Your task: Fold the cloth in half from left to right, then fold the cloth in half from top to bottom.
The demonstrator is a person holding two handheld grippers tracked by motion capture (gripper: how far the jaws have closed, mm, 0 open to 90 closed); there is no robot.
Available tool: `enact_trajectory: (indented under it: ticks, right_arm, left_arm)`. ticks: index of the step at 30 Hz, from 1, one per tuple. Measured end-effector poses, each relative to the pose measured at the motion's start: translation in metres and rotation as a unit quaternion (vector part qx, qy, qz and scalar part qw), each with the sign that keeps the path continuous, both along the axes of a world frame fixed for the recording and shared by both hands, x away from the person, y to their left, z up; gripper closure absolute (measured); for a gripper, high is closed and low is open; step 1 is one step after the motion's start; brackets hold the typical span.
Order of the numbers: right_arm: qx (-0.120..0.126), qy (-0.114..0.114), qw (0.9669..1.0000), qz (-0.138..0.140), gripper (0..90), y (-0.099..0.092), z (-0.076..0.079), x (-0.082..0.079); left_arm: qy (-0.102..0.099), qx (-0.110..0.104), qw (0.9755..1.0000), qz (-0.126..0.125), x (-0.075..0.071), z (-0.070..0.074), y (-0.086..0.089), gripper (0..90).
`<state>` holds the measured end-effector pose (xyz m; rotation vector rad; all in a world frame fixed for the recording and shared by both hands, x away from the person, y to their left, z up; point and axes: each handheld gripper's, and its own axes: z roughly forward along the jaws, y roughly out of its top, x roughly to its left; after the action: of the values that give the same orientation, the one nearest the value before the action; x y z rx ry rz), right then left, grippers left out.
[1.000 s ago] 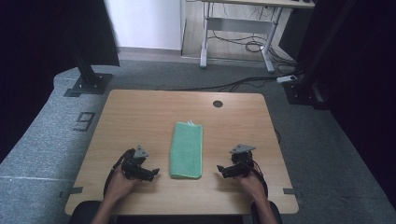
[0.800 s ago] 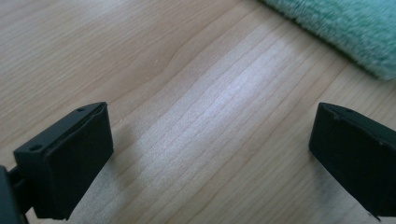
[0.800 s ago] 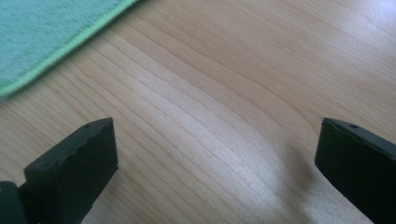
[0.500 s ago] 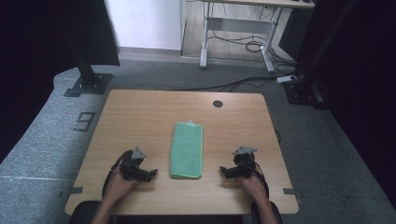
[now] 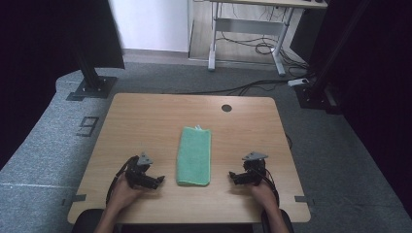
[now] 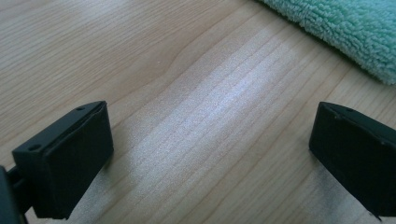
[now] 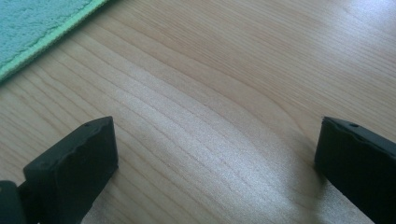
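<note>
Fingers (image 6: 65, 158) of the left gripper (image 5: 145, 178) stand wide apart over bare wood with nothing between them, and the right gripper (image 5: 243, 177) is spread just as wide and empty. Between the two lies the folded green towel (image 5: 194, 155), flat near the counter (image 5: 145, 116) front edge. My worry is that a pinch closing on one layer alone would drag the fold askew. Beyond the towel the wood is bare up to the cable hole (image 5: 226, 108), so there is plenty of room
</note>
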<state>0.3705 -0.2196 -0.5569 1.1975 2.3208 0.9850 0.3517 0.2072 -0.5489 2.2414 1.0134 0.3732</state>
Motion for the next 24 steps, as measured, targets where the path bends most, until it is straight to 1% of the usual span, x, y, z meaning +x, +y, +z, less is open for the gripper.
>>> enact_trajectory:
  ticks: [2, 6, 9, 12, 19, 20, 24]
  right_arm:
    - [0.0, 0.0, 1.0, -0.001, 0.0, 0.0001, 0.0, 0.0]
    - [0.0, 0.0, 1.0, 0.0, 0.0, 0.0001, 0.0, 0.0]
    - [0.0, 0.0, 1.0, 0.0, 0.0, 0.0002, 0.0, 0.0001]
    - [0.0, 0.0, 1.0, 0.0, 0.0, 0.0002, 0.0, 0.0]
    - [0.0, 0.0, 1.0, -0.002, 0.0, 0.0004, 0.0, 0.0]
    - [0.0, 0.0, 1.0, -0.002, 0.0, 0.0006, 0.0, 0.0]
    - [0.0, 0.0, 1.0, -0.003, 0.0, 0.0008, 0.0001, 0.0]
  left_arm:
    - [0.001, 0.0, 1.0, 0.003, -0.0001, 0.0, -0.0006, 0.0]
    - [0.0, 0.0, 0.9997, 0.023, -0.0015, 0.0, -0.0043, 0.0]
    - [0.001, -0.001, 0.9997, 0.023, -0.001, 0.0, -0.0046, 0.0]
    - [0.0, 0.0, 0.9998, 0.018, 0.0, 0.0, -0.0039, 0.0]
    - [0.007, 0.002, 0.9995, 0.03, 0.0034, 0.0013, -0.0068, 0.0]
    - [0.01, 0.001, 0.9995, 0.031, 0.0041, 0.0019, -0.0077, 0.0]
    - [0.023, -0.023, 0.9991, 0.027, 0.0085, 0.004, -0.0101, 0.0]
